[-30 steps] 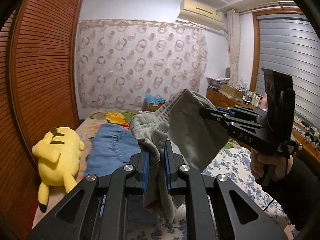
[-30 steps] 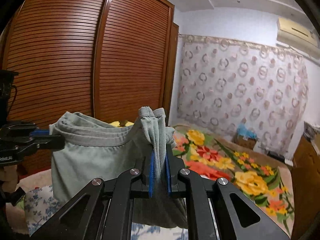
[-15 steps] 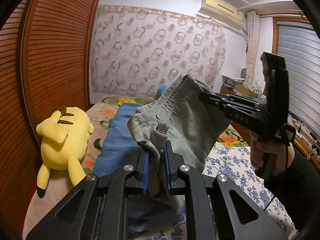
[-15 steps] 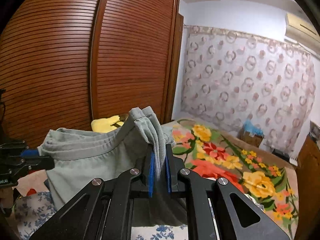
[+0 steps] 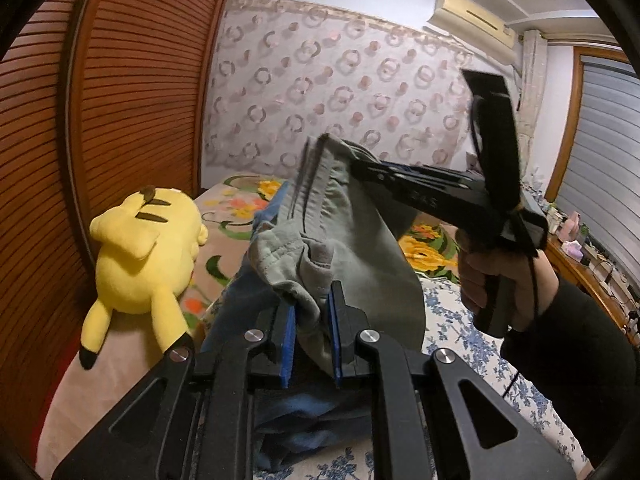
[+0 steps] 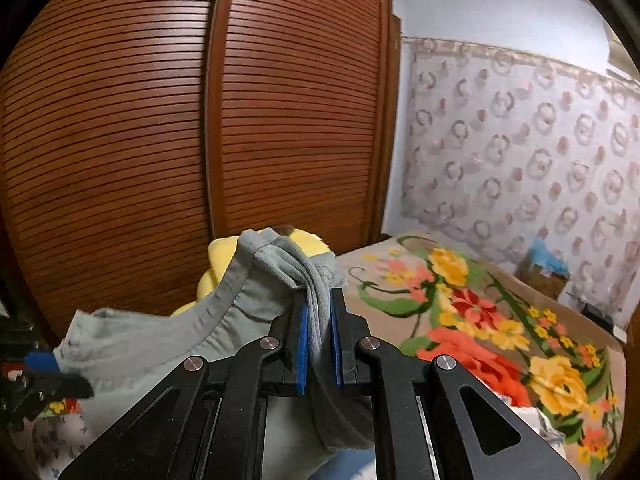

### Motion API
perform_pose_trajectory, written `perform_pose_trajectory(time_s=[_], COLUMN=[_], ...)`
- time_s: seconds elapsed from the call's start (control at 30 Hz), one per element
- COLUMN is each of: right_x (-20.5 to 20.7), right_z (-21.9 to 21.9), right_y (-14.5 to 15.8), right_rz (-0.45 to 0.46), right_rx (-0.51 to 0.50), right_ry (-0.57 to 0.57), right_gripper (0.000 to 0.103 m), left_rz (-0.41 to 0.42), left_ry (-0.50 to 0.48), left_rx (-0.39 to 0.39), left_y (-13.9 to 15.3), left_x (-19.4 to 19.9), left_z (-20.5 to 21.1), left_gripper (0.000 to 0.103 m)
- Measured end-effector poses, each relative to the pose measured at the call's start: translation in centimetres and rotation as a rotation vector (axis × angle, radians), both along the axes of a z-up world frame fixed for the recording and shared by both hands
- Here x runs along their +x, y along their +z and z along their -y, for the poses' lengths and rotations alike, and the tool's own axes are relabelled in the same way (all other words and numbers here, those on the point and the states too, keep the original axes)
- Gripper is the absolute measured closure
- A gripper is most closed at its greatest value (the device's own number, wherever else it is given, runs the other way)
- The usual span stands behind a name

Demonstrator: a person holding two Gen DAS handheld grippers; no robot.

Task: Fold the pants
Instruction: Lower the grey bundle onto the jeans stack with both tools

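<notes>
Left gripper (image 5: pixel 312 312) pinches a bunched waistband corner of the grey pants (image 5: pixel 360 272); right gripper (image 6: pixel 318 320) clamps the other corner. Pants hang in the air between them, above the bed (image 5: pixel 460 320). Judged step: carrying to lay flat. Next: lower evenly, waistband taut. Cloth soft, ribbed, limp.

Two claws (image 5: pixel 312 320), one grey-green pants (image 5: pixel 360 264), one blue garment (image 5: pixel 240 300), one yellow plush toy (image 5: pixel 144 252), one air conditioner (image 5: pixel 472 20)
</notes>
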State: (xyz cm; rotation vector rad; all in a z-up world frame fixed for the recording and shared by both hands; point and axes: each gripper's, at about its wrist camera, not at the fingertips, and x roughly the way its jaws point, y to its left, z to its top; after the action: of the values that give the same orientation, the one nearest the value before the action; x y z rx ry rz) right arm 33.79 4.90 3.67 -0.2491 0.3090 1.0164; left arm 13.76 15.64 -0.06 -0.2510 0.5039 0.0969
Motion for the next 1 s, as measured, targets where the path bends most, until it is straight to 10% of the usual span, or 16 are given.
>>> perform_pose_trajectory(time_s=[0.2, 0.37, 0.6, 1.0], right_x=[1.8, 3.4, 4.6, 7.9], right_z=[-1.2, 0.6, 5.8, 5.8], right_y=[-1.0, -0.1, 2.4, -1.2], right_rz=[-0.022, -0.055, -0.07, -0.299], right_rx=[-0.081, -0.107, -0.041, -0.066], right_ry=[0.025, -0.001, -0.072, -0.082], right_gripper=[0.092, 0.068, 0.065, 0.068], left_rz=[-0.042, -0.043, 0.001, -0.1], left_ry=[0.036, 0.052, 0.072, -0.016], left_rx=[0.001, -0.001, 0.016, 0.059], left_y=[-1.2, -1.2, 0.2, -2.1], left_x=[0.5, 0.4, -0.8, 2.1], left_z=[-0.5, -0.7, -0.5, 1.5], left_gripper=[0.086, 0.086, 0.055, 0.054])
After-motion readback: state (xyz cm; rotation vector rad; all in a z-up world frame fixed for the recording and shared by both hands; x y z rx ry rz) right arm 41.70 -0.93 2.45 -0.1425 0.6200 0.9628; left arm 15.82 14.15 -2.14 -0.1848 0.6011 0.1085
